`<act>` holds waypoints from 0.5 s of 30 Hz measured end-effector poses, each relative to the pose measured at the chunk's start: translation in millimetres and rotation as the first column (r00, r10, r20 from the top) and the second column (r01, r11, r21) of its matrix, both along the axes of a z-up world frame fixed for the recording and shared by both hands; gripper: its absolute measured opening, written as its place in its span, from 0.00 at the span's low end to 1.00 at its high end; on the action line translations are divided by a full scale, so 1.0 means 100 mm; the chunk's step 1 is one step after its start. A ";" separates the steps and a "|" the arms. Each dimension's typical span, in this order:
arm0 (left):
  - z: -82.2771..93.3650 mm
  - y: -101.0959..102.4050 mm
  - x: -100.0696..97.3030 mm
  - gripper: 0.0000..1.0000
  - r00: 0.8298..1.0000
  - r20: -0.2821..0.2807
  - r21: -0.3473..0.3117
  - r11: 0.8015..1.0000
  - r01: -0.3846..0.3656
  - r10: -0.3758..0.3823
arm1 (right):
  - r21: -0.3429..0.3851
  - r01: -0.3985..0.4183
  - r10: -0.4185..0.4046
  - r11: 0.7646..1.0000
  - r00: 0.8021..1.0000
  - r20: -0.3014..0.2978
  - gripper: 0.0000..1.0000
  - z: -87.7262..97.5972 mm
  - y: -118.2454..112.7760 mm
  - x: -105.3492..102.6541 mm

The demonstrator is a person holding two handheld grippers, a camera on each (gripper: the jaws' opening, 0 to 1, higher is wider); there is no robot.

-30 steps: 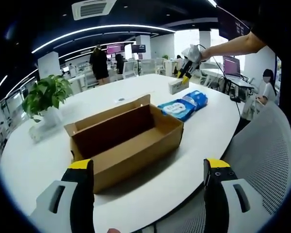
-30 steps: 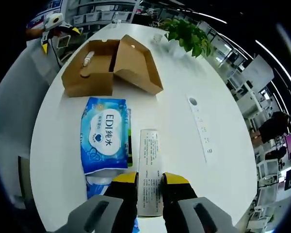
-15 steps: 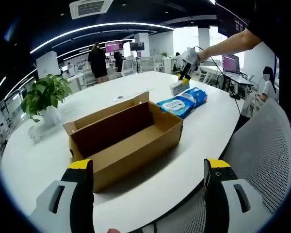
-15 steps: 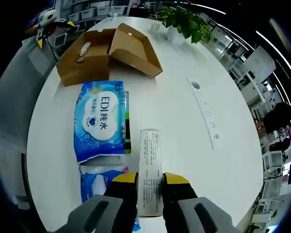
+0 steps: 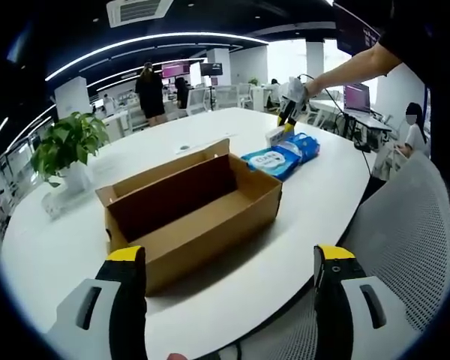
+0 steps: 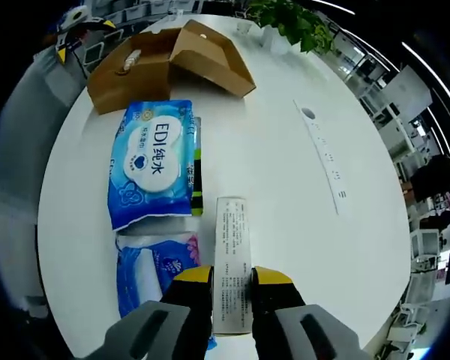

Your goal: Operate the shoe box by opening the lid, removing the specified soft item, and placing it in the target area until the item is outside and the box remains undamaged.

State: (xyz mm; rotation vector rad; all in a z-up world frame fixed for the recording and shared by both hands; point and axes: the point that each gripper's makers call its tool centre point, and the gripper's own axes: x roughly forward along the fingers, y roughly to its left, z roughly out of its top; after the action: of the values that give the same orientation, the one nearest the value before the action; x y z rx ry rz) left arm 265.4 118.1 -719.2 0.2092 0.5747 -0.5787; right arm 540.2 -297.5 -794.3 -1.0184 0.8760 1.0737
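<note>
White worktop (image 5: 210, 139) is carrying the shoe box (image 5: 187, 214), lid already open, sitting ahead of the left gripper (image 5: 229, 300), whose jaws are standing wide apart, holding nothing. Blue wipes packs (image 6: 151, 161) are lying between box and right gripper (image 6: 231, 289), jaws clamped on a white carton (image 6: 232, 259). Looks like the placing step; next move likely calls for lowering the carton flat beside the wipes, then releasing.

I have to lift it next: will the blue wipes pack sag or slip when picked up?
The blue wipes pack looks like glossy film, so probably slippery. It lies flat and wrinkled at the ends, so it likely sags if held by one edge.
</note>
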 end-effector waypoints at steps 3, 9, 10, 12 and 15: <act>0.00 0.00 0.00 0.96 1.000 -0.002 -0.002 1.000 -0.001 0.001 | -0.040 -0.016 0.016 0.999 1.000 -0.006 0.15 -0.06 -0.05 -0.02; -0.01 0.00 0.00 0.96 1.000 -0.004 0.001 1.000 -0.002 0.002 | -0.064 -0.031 0.031 0.997 0.999 -0.009 0.15 -0.10 -0.10 0.00; 0.00 0.00 0.00 0.96 1.000 -0.005 0.001 1.000 -0.002 0.002 | -0.074 -0.036 0.035 0.997 0.999 -0.007 0.15 -0.10 -0.10 0.00; -0.01 0.00 0.00 0.96 1.000 -0.008 0.002 1.000 -0.001 0.001 | -0.097 -0.053 0.053 0.994 0.999 -0.005 0.15 -0.12 -0.12 0.01; -0.02 0.01 0.00 0.96 1.000 -0.010 0.006 1.000 0.001 -0.001 | -0.133 -0.078 0.077 0.988 0.997 -0.012 0.15 -0.17 -0.17 0.00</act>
State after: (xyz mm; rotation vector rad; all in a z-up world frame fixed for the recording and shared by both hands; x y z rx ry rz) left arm 265.1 118.6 -721.4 0.2127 0.5865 -0.5793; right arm 540.5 -314.5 -811.4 -1.1691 0.9299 1.0953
